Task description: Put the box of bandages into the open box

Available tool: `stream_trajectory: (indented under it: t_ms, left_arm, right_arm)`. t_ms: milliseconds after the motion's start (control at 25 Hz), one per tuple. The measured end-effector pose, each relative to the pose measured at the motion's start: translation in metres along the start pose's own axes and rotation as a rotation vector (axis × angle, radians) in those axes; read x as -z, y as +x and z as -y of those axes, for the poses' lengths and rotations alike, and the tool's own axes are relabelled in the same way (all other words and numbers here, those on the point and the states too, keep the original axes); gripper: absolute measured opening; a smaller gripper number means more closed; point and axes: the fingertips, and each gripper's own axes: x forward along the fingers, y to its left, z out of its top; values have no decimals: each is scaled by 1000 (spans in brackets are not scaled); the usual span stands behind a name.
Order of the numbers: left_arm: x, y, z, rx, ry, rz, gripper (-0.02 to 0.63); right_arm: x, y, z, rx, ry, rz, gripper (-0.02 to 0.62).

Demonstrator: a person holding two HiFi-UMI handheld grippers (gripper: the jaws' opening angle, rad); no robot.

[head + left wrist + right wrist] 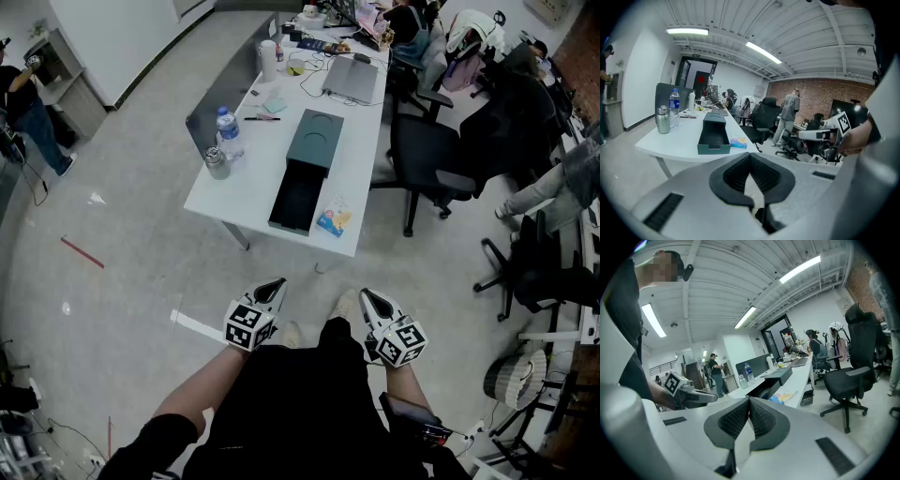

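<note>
The dark green open box lies on the white table, its lid part behind it. The small blue and yellow box of bandages rests just right of it near the table's front edge. Both grippers hang low in front of the person, well short of the table. My left gripper is shut and holds nothing, as does my right gripper. The left gripper view shows shut jaws, the open box and the bandages ahead. The right gripper view shows the shut jaws and the bandages.
A water bottle and a metal flask stand at the table's left edge. A laptop and clutter lie further back. Black office chairs stand right of the table. A person is far left.
</note>
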Motion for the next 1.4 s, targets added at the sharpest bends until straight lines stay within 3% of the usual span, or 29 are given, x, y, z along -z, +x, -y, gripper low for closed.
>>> stream_trajectory:
  t_ms: [400,1080,1400]
  left_arm:
    - [6,-28,0,21,-12,28,8]
    - [2,-28,-6,33,-27,65,8]
    - [-8,-23,-1,71,19,78,8]
  right_arm:
    - [6,-10,-30,14,-19,-3,26]
    - [-4,-1,-30,25,-30,26,26]
    - [-7,3,-21,35,-5,23,26]
